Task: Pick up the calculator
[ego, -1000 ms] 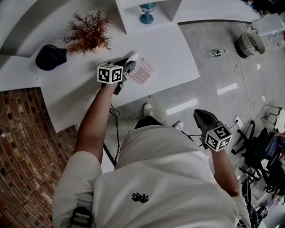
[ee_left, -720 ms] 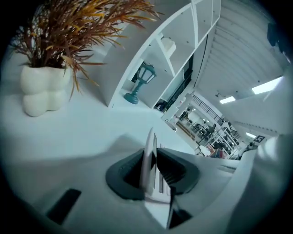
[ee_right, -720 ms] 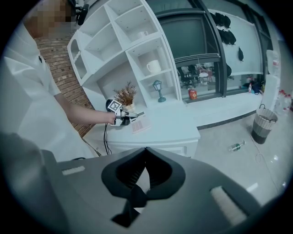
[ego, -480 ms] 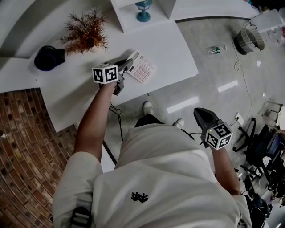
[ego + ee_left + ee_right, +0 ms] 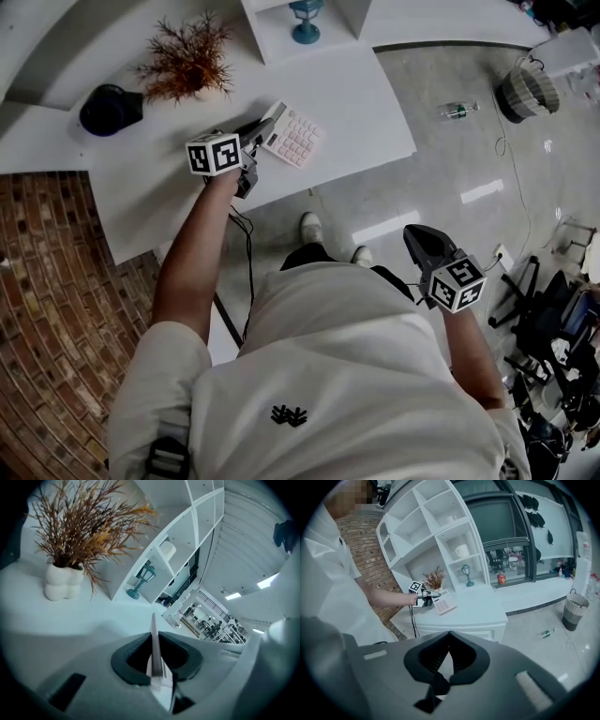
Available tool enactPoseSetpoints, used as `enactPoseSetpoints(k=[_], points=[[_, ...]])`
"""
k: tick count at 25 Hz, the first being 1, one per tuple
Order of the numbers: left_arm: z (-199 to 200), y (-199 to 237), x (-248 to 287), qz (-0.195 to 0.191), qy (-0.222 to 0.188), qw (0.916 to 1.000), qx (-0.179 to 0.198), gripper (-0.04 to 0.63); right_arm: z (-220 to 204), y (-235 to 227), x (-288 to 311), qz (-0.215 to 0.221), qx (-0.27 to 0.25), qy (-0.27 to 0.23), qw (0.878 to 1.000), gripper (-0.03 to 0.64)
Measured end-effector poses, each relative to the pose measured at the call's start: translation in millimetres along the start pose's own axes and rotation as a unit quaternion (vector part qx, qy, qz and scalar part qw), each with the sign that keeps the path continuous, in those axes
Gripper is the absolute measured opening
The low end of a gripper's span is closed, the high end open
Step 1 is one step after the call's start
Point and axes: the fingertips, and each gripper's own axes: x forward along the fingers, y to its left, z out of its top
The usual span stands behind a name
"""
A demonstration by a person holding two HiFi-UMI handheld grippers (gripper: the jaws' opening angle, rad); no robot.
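The pale calculator (image 5: 293, 138) with pinkish keys is tilted up off the white table (image 5: 361, 89), gripped at its left end. My left gripper (image 5: 265, 134) has just closed its jaws on it. In the left gripper view the calculator (image 5: 153, 630) shows as a thin upright edge clamped between the dark pads of the left gripper (image 5: 157, 660). The right gripper view shows the calculator (image 5: 444, 603) raised over the table in the left gripper (image 5: 432, 595). My right gripper (image 5: 422, 242) hangs over the floor by the person's right side, and the right gripper (image 5: 449, 660) has its jaws together, empty.
A dried plant in a white vase (image 5: 186, 64) and a dark cap (image 5: 111, 108) sit left of the calculator. A teal lantern (image 5: 305, 19) stands in the white shelf behind. On the floor lie a bottle (image 5: 457, 111) and a basket (image 5: 525, 92). Brick lies at left.
The left gripper's jaws closed on the calculator's left end. The gripper then rose, tipping the calculator up off the table. The right gripper stayed put.
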Motion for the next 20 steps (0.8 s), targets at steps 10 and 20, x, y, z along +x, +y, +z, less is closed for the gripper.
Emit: enactPoseSetpoints(k=[10, 20], points=[[9.1, -52.9, -64.1, 0.035, -0.080, 0.9959, -0.024, 0.055, -9.7, -0.7, -22.1, 0.064, -0.044, 0.002, 0.997, 0.011], [-9.4, -100.5, -134.5, 0.089, -0.148, 0.9843, -0.034, 0.055, -30.5, -0.6, -43.8, 0.126, -0.068, 0.010, 0.990, 0.011]])
